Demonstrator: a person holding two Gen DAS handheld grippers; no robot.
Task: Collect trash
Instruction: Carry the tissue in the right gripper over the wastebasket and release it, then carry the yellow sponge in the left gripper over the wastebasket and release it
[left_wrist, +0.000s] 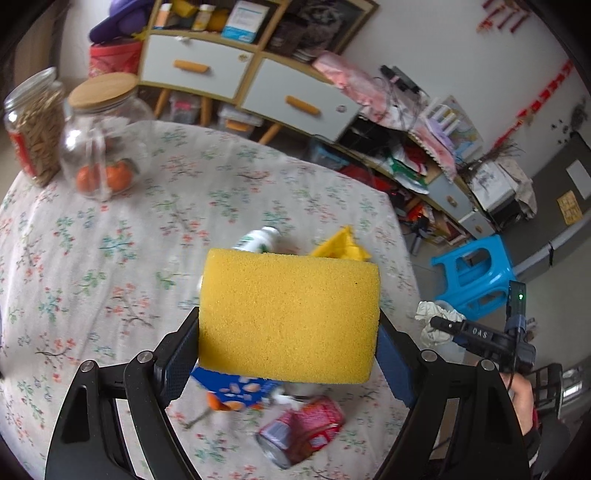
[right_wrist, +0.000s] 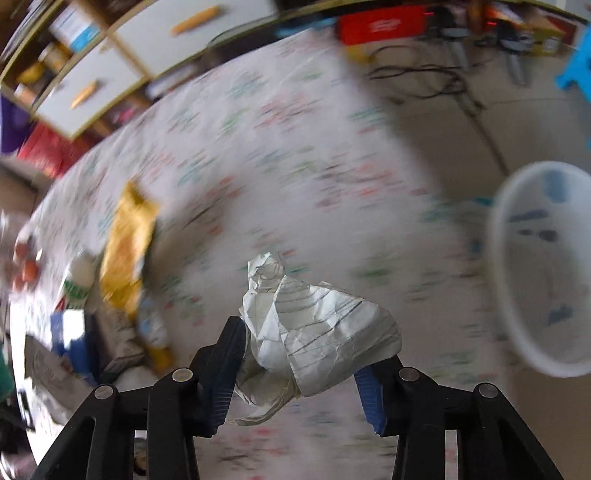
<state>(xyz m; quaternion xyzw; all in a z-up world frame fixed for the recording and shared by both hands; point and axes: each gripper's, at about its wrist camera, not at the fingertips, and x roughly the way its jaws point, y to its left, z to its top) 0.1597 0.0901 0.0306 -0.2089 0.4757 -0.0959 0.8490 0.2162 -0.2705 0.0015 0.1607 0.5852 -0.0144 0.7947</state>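
Observation:
My left gripper (left_wrist: 288, 343) is shut on a yellow sponge (left_wrist: 288, 317) and holds it above the flowered tablecloth (left_wrist: 110, 266). Under and around it lie a crushed red can (left_wrist: 303, 432), a blue snack box (left_wrist: 236, 393), a white bottle (left_wrist: 258, 240) and a yellow wrapper (left_wrist: 343, 247). My right gripper (right_wrist: 295, 369) is shut on a crumpled sheet of lined paper (right_wrist: 314, 332), lifted off the table. In the left wrist view the right gripper (left_wrist: 448, 326) shows at the table's right edge with the paper ball (left_wrist: 434, 323). A white bin (right_wrist: 543, 266) stands right of the table.
Two glass jars (left_wrist: 99, 140) stand at the table's far left, one with oranges inside. A cabinet with drawers (left_wrist: 229, 70) lines the wall behind. A blue stool (left_wrist: 476, 273) stands on the floor to the right. Cables lie on the floor (right_wrist: 424, 77). A person's hand (left_wrist: 524, 402) holds the right gripper.

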